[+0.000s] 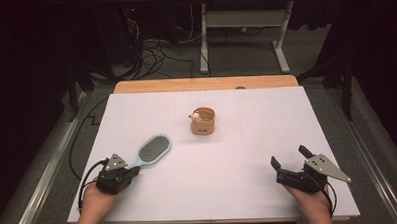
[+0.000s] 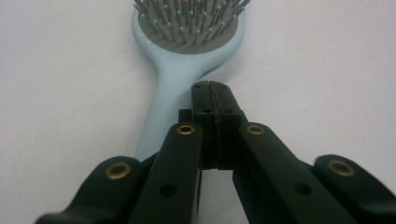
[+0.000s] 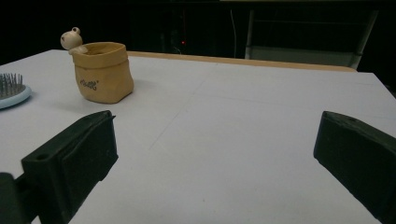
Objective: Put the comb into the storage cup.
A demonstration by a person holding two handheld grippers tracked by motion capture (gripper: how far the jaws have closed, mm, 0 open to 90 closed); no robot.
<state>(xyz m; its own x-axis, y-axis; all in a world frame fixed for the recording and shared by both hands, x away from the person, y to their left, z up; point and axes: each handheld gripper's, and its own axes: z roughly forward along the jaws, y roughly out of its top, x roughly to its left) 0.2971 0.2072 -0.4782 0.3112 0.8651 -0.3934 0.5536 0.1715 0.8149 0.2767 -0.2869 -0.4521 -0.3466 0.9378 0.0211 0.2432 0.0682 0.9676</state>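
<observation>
A light blue hairbrush (image 1: 153, 149) lies bristles up on the white table cover (image 1: 247, 140) at the front left, its handle pointing toward the person. My left gripper (image 1: 133, 170) sits at the handle's end. In the left gripper view its jaws (image 2: 213, 88) are pressed together with nothing between them, and the hairbrush (image 2: 187, 42) handle runs just beside and under them. My right gripper (image 1: 289, 156) rests at the front right, open and holding nothing (image 3: 215, 140).
A small tan sack-shaped pot (image 1: 203, 122) with a little animal figure (image 1: 195, 115) on its rim stands near the table's middle, also seen as the pot (image 3: 102, 72) in the right gripper view. Cables and a desk frame (image 1: 244, 35) lie beyond the far edge.
</observation>
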